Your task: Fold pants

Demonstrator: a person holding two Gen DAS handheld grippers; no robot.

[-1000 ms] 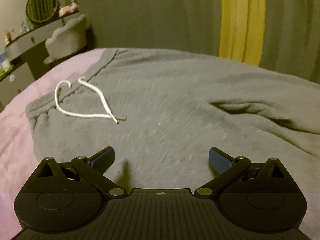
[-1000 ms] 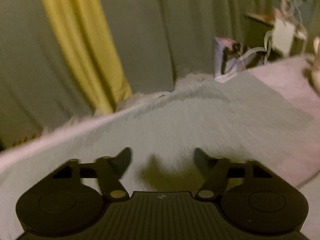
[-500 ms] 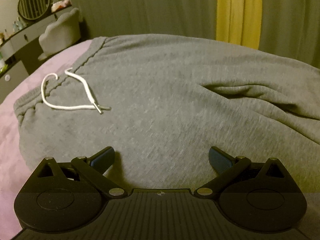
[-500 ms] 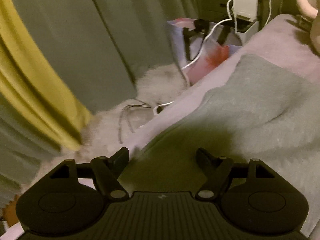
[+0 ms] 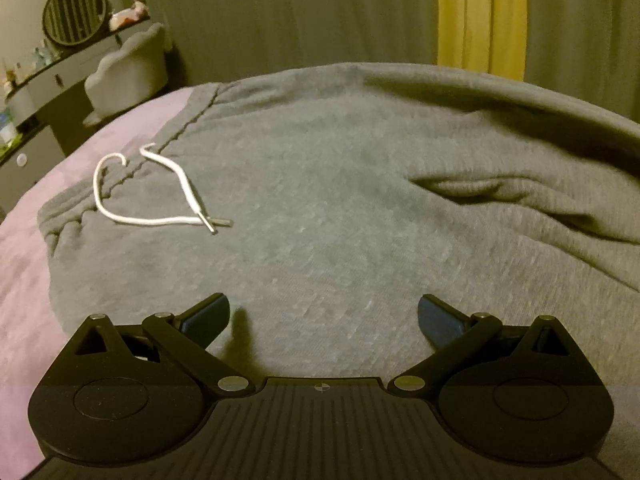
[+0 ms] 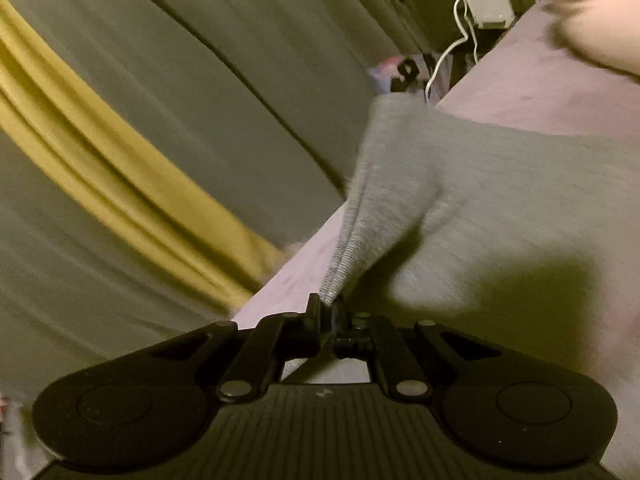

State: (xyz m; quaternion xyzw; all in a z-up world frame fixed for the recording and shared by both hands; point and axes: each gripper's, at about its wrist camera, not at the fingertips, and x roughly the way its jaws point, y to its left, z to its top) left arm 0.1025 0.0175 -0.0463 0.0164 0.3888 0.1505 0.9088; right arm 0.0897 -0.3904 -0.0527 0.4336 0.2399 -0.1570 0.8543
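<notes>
The pants (image 5: 360, 208) were grey, matt, fleecy knit cloth with a white woven drawstring (image 5: 160, 200). The bed (image 5: 24, 288) wore soft mauve fabric. The left tool (image 5: 323, 316) was matt black plastic with shiny metal rivets.

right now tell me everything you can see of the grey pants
The grey pants look like soft fleece sweatpants, spread mostly flat on a purple bedspread. A gathered waistband lies at the left, with a white drawstring looped on top. A deep crease runs across the right part. The right claw is shut on one edge, lifting it into a bunched peak. The left claw hovers open over the fabric.
</notes>
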